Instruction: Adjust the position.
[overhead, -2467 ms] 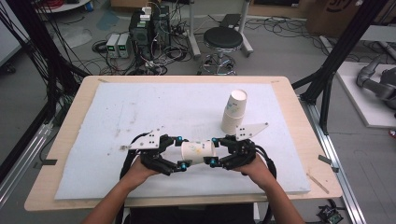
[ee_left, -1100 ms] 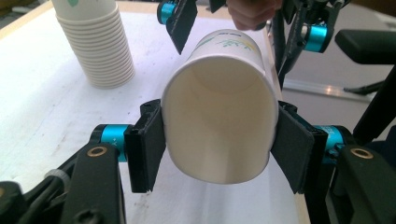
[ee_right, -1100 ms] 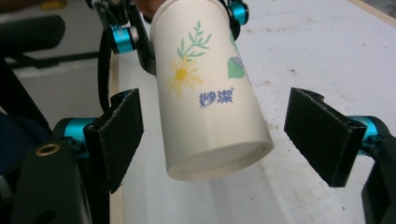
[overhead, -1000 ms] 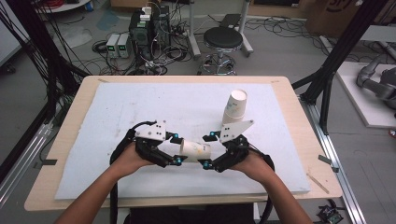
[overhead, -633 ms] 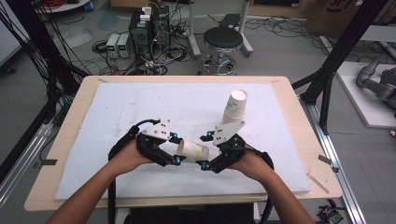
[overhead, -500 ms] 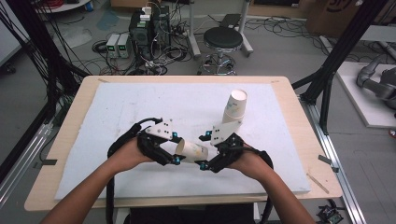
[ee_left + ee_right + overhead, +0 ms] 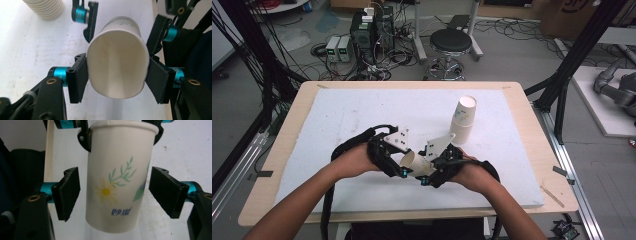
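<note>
Near front edge of white foam-topped desk: flower-printed white paper cup pulled free of paper cup stack, pinched at rim by left gripper; right gripper just closing around base, pads not yet touching. Handover or placing left.

cup between grippers, cup stack behind, perhaps right

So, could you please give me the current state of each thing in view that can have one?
paper cup: lying level between the grippers, rim squeezed oval, above the table.
left gripper: shut on the paper cup at its rim.
right gripper: jaws just been closing, pads either side of the cup's base end, not yet touching.
stack of cups: upside down on the table, leaning.
</note>
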Demonstrator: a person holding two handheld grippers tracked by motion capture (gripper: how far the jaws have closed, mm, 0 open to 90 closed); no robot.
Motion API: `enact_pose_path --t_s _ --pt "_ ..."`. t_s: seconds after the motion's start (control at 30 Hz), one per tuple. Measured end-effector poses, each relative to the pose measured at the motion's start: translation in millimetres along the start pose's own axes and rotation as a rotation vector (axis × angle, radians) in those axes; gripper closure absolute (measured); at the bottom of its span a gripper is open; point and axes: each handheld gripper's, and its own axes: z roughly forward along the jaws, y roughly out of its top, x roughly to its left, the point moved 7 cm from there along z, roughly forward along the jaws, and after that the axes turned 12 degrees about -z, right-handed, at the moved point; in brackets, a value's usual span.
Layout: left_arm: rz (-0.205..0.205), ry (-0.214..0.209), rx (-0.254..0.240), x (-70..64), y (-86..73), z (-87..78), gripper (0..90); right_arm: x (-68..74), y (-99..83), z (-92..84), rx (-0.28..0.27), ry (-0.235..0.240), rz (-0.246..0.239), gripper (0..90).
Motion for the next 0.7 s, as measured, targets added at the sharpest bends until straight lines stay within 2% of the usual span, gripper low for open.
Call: enact_pose_path --t_s 0.2,0.33,0.6,0.7 --pt "-0.008 -0.006 -0.002 -2.4 0.7 3.8 37.0 2.4 -1.7 7.5 0.042 0.013 -0.013 35.4" --pt "-0.022 -0.008 -0.025 -3.3 0.1 4.3 36.1 2.9 -2.5 8.2 0.042 0.026 0.014 36.8" --pt "-0.034 -0.005 -0.045 -3.3 -2.2 7.2 35.1 4.2 -4.0 13.1 0.048 0.036 0.032 38.2" --pt "-0.046 -0.010 -0.068 -3.3 -2.7 7.1 34.0 4.3 -4.5 12.7 0.047 0.035 0.044 38.8"
